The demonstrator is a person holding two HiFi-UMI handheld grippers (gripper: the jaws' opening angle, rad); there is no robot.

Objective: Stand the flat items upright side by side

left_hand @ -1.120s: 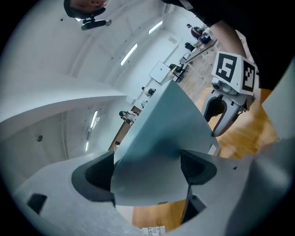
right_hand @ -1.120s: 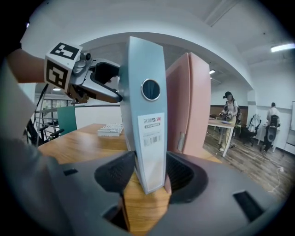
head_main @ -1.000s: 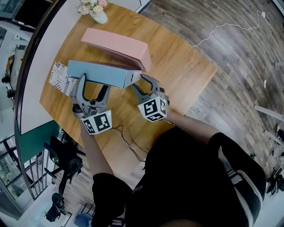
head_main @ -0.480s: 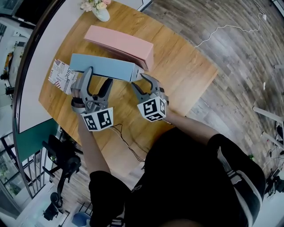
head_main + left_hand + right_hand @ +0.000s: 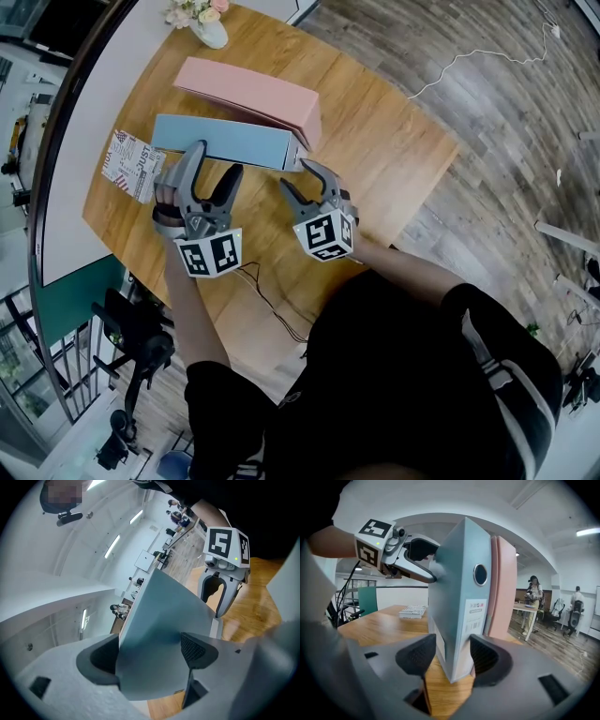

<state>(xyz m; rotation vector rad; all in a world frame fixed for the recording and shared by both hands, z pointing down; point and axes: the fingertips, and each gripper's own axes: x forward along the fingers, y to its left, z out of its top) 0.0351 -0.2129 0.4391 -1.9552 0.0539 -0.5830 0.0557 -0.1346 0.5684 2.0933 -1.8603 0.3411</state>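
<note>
1. Farthest left, a patterned booklet (image 5: 131,164) is seen lying flat on the desk (image 5: 394,159), not yet stood up.
2. Next, the left tool (image 5: 216,157) is held with its jaws wide astride the near side of the blue file box (image 5: 220,142). They have just been closing, yet no firm press on the box can be made out.
3. The blue file box is stood upright on its long edge, close against the pink file box (image 5: 253,94) behind it.
4. At the box's right end, the right tool (image 5: 297,173) is clamped, about half open, across the narrow spine, its jaws having just eased slightly.
5. Squaring the blue box beside the pink one is judged to be the step in hand.
6. Next, both tools would need to be freed and the booklet lifted by an edge. It would then be propped against the blue box, since so thin a thing may flop.
</note>
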